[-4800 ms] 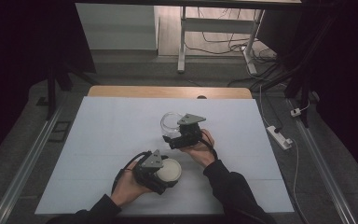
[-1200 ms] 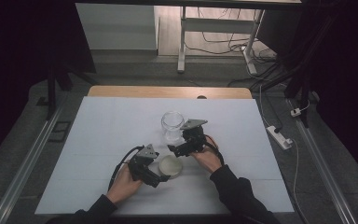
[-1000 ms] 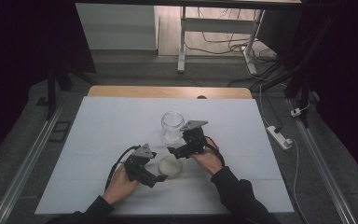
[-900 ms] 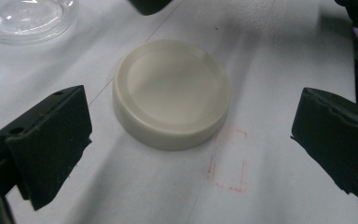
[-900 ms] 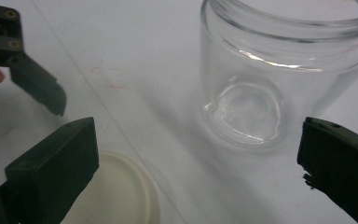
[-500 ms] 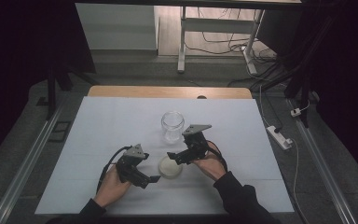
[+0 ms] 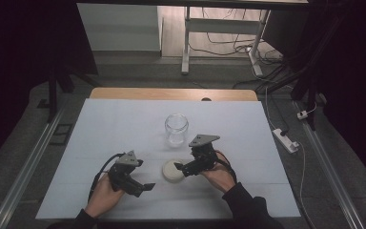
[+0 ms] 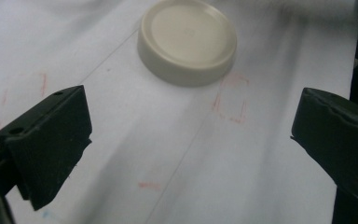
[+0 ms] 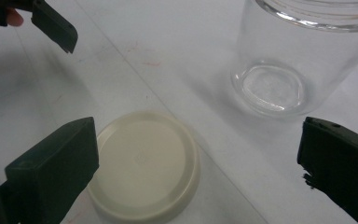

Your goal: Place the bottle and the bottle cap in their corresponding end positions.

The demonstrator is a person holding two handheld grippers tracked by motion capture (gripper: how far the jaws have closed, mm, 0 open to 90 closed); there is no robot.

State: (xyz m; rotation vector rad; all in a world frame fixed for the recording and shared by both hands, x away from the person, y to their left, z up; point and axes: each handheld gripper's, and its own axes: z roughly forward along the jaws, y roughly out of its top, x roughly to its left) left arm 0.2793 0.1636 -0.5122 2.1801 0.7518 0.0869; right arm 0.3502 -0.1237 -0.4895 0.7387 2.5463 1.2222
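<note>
We take the glass jar (image 7: 176, 129) as our landmark: it stands upright and lidless near the middle of the white counter (image 7: 100, 129), and its cream lid (image 7: 172, 171) lies flat on the counter nearer to us than the jar, apart from it. Our right gripper (image 7: 182, 169) sits just beside the lid on the side away from our left gripper (image 7: 145, 187), its jaws spread wide and grasping nothing; in the right gripper view the lid (image 9: 144, 165) rests low between those jaws while the jar (image 9: 298, 56) rises beyond. Our left gripper is farther from the jar, clear of the lid, jaws likewise released, and in the left gripper view the lid (image 8: 187, 41) lies ahead of them. We judge the lid to be light, stiff plastic with a smooth, rounded rim, so it may slide on the counter or slip when pinched; taking it across its width, jaws on opposite sides of the rim and low against the counter, looks the surest hold. The jar is thick clear glass, heavier, slick and breakable, best held around its straight wall below the threaded neck, with moderate squeeze.
</note>
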